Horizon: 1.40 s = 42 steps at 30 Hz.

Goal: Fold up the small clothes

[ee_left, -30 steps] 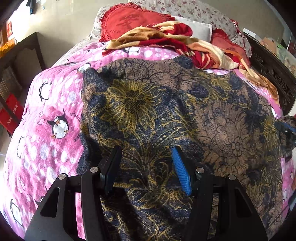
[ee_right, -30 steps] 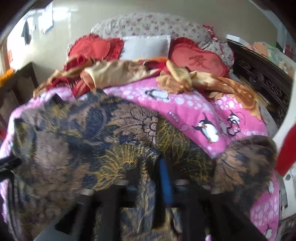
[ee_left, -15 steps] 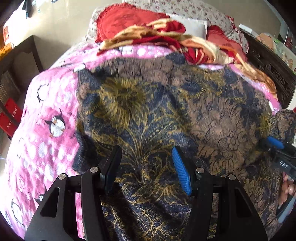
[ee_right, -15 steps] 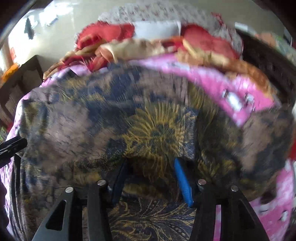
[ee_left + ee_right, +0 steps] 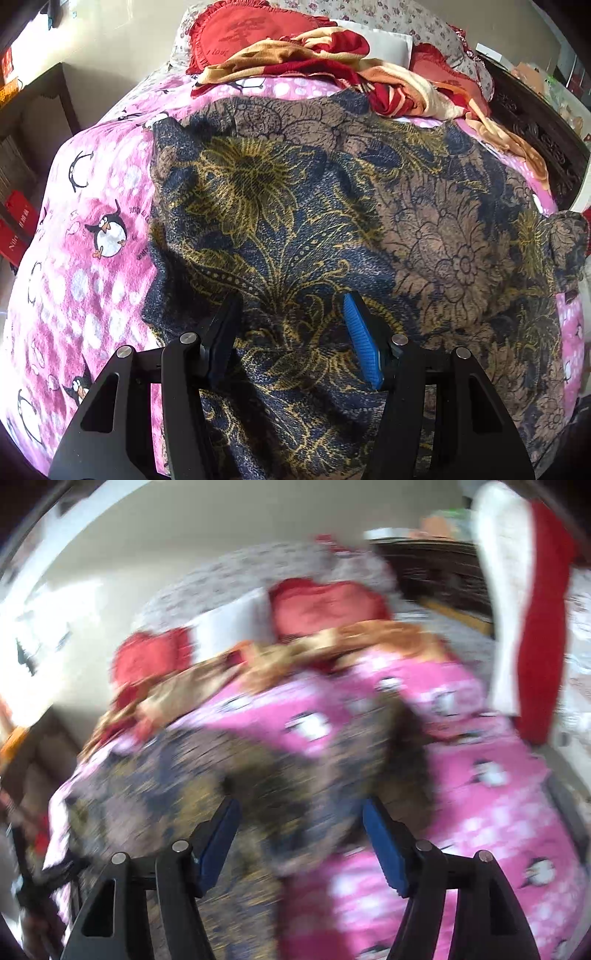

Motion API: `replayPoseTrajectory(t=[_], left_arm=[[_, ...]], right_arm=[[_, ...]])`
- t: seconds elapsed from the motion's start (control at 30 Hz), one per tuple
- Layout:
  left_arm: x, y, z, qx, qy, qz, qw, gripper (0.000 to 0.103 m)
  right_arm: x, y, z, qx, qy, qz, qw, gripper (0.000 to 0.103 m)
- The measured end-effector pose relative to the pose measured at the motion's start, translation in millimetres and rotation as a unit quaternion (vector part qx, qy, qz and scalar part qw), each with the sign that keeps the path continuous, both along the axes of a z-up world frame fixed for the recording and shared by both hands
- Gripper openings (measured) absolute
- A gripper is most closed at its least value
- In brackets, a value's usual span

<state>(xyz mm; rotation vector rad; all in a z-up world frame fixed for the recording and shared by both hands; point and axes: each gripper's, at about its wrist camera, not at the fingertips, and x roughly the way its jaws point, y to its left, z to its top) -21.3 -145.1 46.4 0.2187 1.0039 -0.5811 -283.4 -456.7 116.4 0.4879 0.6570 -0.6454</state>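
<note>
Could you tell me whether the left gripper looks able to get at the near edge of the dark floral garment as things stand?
Probably yes: the left gripper is open just above the dark floral garment, which lies spread on the pink penguin blanket, with nothing lying between them.

Bed's pink penguin blanket [image 5: 85, 229] under spread floral garment [image 5: 332, 221], red-orange cloths [image 5: 369, 74] behind.

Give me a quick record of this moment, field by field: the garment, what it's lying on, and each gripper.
garment: dark floral top, spread out flat
surface: pink penguin blanket on the bed
behind garment: red and tan blanket, bunched, and red cushion
left gripper: open, above the garment's near edge
right gripper: open, view motion-blurred
fold: not begun
</note>
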Motion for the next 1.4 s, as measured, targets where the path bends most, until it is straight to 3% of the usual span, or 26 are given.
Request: replayPoseTrajectory(t=[0.13, 0.17, 0.23, 0.3, 0.33, 0.37, 0.4, 0.53, 0.6, 0.67, 0.73, 0.8, 0.9, 1.0, 1.07, 1.13, 1.2, 1.27, 1.3, 1.4], left_arm=[[-4, -2, 3, 0.001, -0.002, -0.005, 1.0, 0.057], [-4, -2, 4, 0.002, -0.003, -0.006, 1.0, 0.057], [-4, -3, 4, 0.003, -0.002, -0.006, 1.0, 0.057], [-3, -3, 3, 0.003, 0.002, -0.004, 1.0, 0.057], [-2, -2, 4, 0.002, 0.004, -0.003, 1.0, 0.057], [-2, -2, 4, 0.001, 0.004, -0.002, 1.0, 0.057], [-1, 0, 5, -0.001, 0.003, -0.002, 1.0, 0.057], [4, 5, 11, -0.01, -0.002, 0.005, 0.9999, 0.057], [7, 9, 18, -0.026, -0.006, 0.018, 0.9995, 0.057], [9, 13, 25, -0.044, -0.008, 0.03, 0.9986, 0.057], [11, 19, 31, -0.062, -0.01, 0.043, 0.9971, 0.057], [12, 24, 35, -0.07, -0.01, 0.053, 0.9961, 0.057], [12, 29, 37, -0.075, -0.007, 0.054, 0.9957, 0.057], [9, 31, 40, -0.071, -0.013, 0.039, 0.9966, 0.057], [7, 28, 40, -0.066, -0.021, 0.028, 0.9972, 0.057], [8, 22, 37, -0.059, -0.023, 0.025, 0.9977, 0.057], [10, 19, 33, -0.066, -0.014, 0.027, 0.9973, 0.057], [10, 17, 29, -0.069, -0.004, 0.027, 0.9972, 0.057], [10, 16, 27, -0.068, -0.002, 0.026, 0.9973, 0.057], [8, 14, 25, -0.062, -0.002, 0.025, 0.9978, 0.057]], right_arm=[[8, -54, 12, -0.013, 0.03, -0.053, 0.998, 0.069], [18, -66, 14, -0.016, 0.047, -0.051, 0.997, 0.076], [46, -86, 12, -0.016, 0.094, -0.031, 0.995, 0.086], [70, -109, -2, -0.006, 0.167, -0.014, 0.986, 0.083], [78, -116, -10, 0.001, 0.192, 0.002, 0.981, 0.06], [79, -121, -16, 0.017, 0.199, 0.015, 0.98, 0.018], [76, -126, -19, 0.038, 0.199, 0.01, 0.979, 0.013], [46, -107, 23, 0.006, 0.115, -0.003, 0.993, 0.012], [33, -81, 68, -0.019, 0.013, 0.025, 0.999, 0.012], [26, -41, 109, -0.048, -0.089, 0.084, 0.991, 0.012], [38, 7, 129, -0.066, -0.142, 0.185, 0.97, 0.012], [65, 66, 121, -0.085, -0.108, 0.292, 0.946, 0.012], [91, 99, 66, -0.036, -0.04, 0.34, 0.939, 0.012], [105, 105, -12, 0.011, 0.083, 0.334, 0.939, 0.018], [96, 102, -31, 0.022, 0.101, 0.318, 0.942, 0.036], [86, 100, -21, 0.01, 0.078, 0.303, 0.95, 0.049], [80, 108, 3, -0.002, 0.037, 0.306, 0.951, 0.055], [80, 114, 25, -0.01, -0.006, 0.31, 0.951, 0.074], [87, 119, 34, -0.02, -0.017, 0.309, 0.951, 0.075], [127, 131, 28, -0.041, 0.011, 0.312, 0.949, 0.075]])
